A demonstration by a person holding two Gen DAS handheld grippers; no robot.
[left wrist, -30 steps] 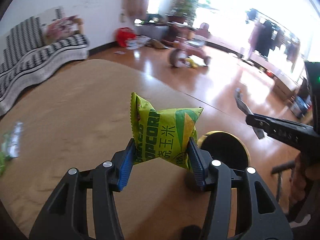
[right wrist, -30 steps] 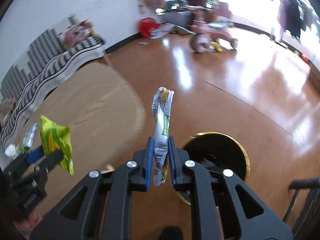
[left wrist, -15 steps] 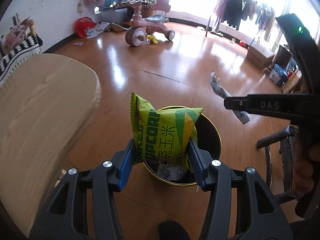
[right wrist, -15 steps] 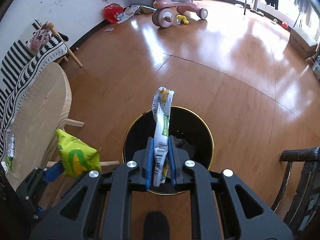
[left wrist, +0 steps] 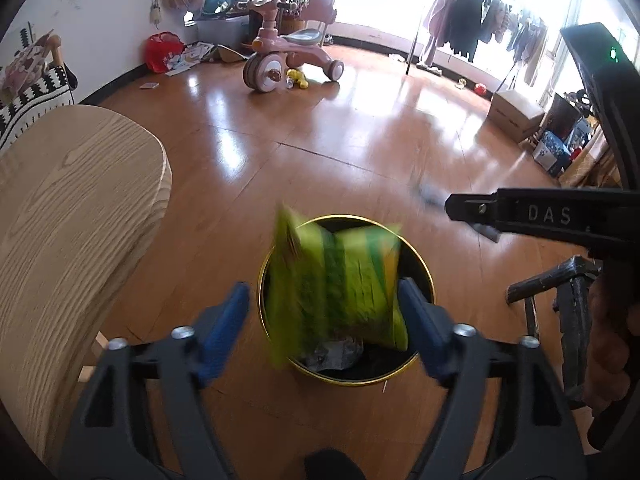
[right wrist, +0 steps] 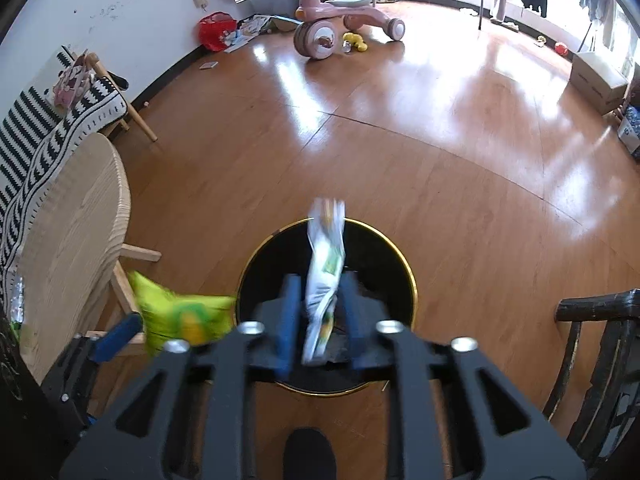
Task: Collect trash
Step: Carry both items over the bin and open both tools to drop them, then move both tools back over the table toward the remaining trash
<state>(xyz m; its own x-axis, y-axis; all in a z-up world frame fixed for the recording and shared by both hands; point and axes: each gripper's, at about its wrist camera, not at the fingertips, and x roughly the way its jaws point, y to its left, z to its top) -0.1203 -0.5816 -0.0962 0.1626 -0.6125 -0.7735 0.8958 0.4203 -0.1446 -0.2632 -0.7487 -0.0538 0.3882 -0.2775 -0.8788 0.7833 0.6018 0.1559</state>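
Observation:
My left gripper (left wrist: 324, 300) is open above the black, gold-rimmed trash bin (left wrist: 424, 268). The green popcorn bag (left wrist: 340, 280) is blurred and loose between the spread jaws, over the bin's mouth. My right gripper (right wrist: 318, 296) is open too, above the same bin (right wrist: 400, 256). The white and green wrapper (right wrist: 324, 276) is blurred and free between its jaws. In the right wrist view the popcorn bag (right wrist: 182, 316) shows at the left by the left gripper (right wrist: 120, 332). The right gripper (left wrist: 464, 208) reaches in from the right in the left wrist view.
A light wooden table (left wrist: 72, 208) stands left of the bin. A dark chair (right wrist: 592, 344) stands at the right. A pink tricycle (left wrist: 288, 56), a red bag (left wrist: 160, 50) and a striped sofa (right wrist: 44, 120) lie farther off on the wooden floor.
Both grippers have opened over the bin. The popcorn bag and the wrapper have come loose from the pads and are dropping, blurred.

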